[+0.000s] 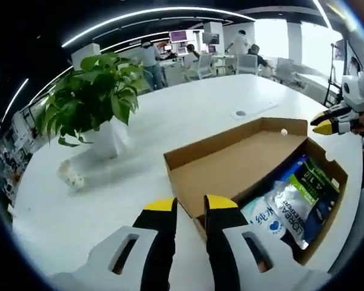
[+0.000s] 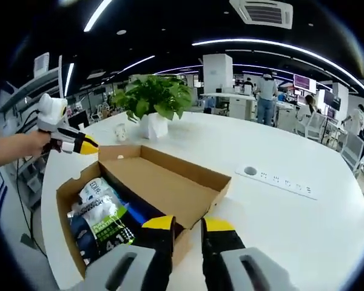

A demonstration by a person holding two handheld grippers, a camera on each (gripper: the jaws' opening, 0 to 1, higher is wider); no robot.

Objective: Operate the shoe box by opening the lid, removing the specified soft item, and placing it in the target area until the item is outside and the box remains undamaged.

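The left claw (image 1: pixel 191 204) hangs just at the near corner of the one shoe box (image 1: pixel 230 163), its two yellow-tipped jaws a little apart with nothing between them. In the right gripper view the right claw (image 2: pixel 188 225) stands the same way over the box's near edge, two jaws slightly apart, gripping nothing. Each claw also shows in the other's view, held at the far side of the box by a hand.

The box lies open on the white desk (image 1: pixel 97 206), its lid (image 1: pixel 227 160) folded flat beside the tray. Inside the tray lie soft plastic packets (image 1: pixel 291 203), still in the box: at least two, one white with blue print and one green and blue; I cannot count them more surely.

Beyond the box stands one potted plant (image 1: pixel 94 100) in a white pot, and near it one small pale object (image 1: pixel 73 176), too blurred to name. One socket strip (image 2: pixel 279 180) is set in the desk. Several people stand among the desks far behind.
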